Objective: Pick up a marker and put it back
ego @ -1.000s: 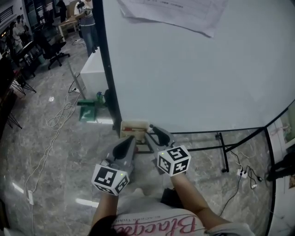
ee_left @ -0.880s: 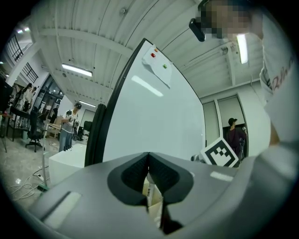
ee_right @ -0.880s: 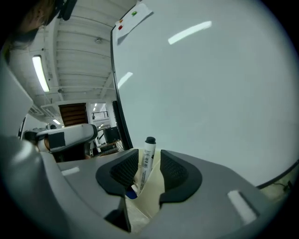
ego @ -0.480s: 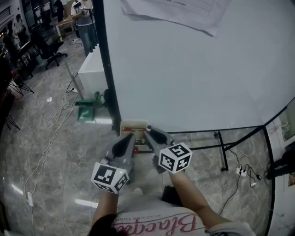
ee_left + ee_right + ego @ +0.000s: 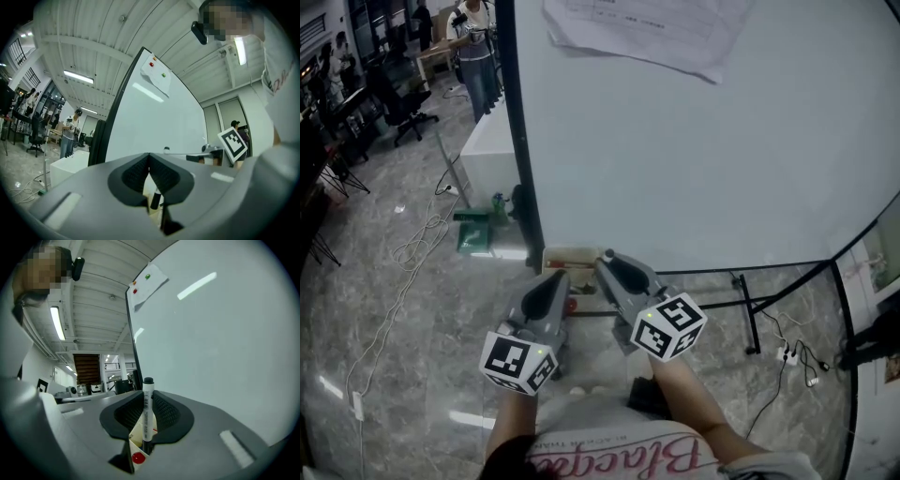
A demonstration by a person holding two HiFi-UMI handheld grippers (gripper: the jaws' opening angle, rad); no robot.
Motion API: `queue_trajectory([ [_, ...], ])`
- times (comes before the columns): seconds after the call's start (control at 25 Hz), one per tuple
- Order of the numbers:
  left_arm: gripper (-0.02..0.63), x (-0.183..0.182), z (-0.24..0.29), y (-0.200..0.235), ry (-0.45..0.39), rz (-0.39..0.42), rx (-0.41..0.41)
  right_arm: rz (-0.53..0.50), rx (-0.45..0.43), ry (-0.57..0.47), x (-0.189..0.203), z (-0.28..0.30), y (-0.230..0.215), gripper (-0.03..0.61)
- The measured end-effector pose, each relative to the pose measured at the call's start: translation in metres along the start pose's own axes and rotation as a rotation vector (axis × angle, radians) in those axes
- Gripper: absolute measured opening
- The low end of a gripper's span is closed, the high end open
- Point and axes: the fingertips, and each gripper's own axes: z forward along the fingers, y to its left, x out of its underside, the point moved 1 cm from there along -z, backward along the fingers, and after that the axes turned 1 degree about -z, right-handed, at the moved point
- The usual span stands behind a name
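A white marker with a black cap stands upright between the pads of my right gripper, which is shut on it. Under it lies a beige marker box with a red dot. In the head view my right gripper points at this box at the foot of the whiteboard. To its left my left gripper also points at the box. Its pads meet and hold nothing, and a dark marker tip shows beyond them.
Papers hang at the top of the whiteboard, on a black stand. Cables and a power strip lie on the marble floor. A white cabinet stands left of the board; people and chairs are far back left.
My right gripper has drawn a little back and to the right from the box. The left gripper has shifted slightly left. The head view has tilted up a little.
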Motion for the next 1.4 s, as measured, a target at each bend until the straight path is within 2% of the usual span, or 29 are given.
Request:
queue_trajectory([
  [0.2,0.0,-0.017,0.005,-0.004,-0.029,0.016,-0.009,-0.024,-0.052,-0.089,-0.047,-0.017,0.019,0.061],
  [0.4,0.0,-0.028,0.005,-0.008,-0.057,0.033,-0.002,-0.095,-0.042,-0.185,-0.076,-0.032,0.026,0.061],
  [0.64,0.0,-0.038,0.007,-0.01,-0.08,0.052,0.027,-0.109,-0.042,-0.199,-0.073,-0.033,0.026,0.061],
  [0.8,-0.002,-0.042,0.008,-0.017,-0.078,0.105,0.069,-0.129,-0.037,-0.19,-0.07,-0.03,0.026,0.061],
  [1.16,0.0,-0.033,0.015,-0.015,-0.044,0.084,0.08,-0.125,-0.033,-0.165,-0.062,-0.023,0.02,0.061],
  [1.4,0.0,-0.031,0.013,-0.005,-0.046,0.074,0.042,-0.108,-0.035,-0.086,-0.03,-0.001,0.008,0.061],
])
